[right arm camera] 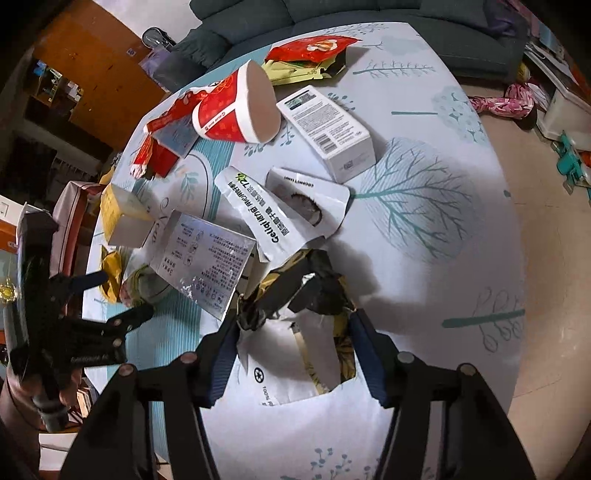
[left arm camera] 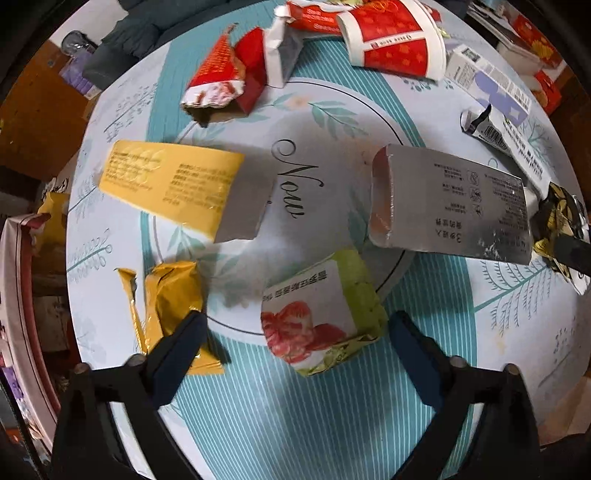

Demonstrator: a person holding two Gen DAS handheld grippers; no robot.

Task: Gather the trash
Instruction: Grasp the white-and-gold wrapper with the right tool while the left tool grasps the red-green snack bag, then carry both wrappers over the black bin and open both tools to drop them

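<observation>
Trash is strewn on a round table with a blue-and-white cloth (left arm camera: 295, 406). In the left wrist view my left gripper (left arm camera: 295, 325) is open, its fingers either side of a green packet with a red flower picture (left arm camera: 321, 310). A yellow wrapper (left arm camera: 170, 295) lies by the left finger. In the right wrist view my right gripper (right arm camera: 291, 321) has its fingers either side of a crumpled black, gold and white wrapper (right arm camera: 303, 295). The left gripper (right arm camera: 110, 295) shows at the left there.
A yellow box (left arm camera: 177, 188), a silver box (left arm camera: 450, 206), a red paper cup (left arm camera: 391, 37), red wrappers (left arm camera: 221, 77) and a white box (right arm camera: 325, 129) lie further out. White pouches (right arm camera: 258, 218) lie by the silver box (right arm camera: 207, 254). A sofa (right arm camera: 369, 26) stands behind the table.
</observation>
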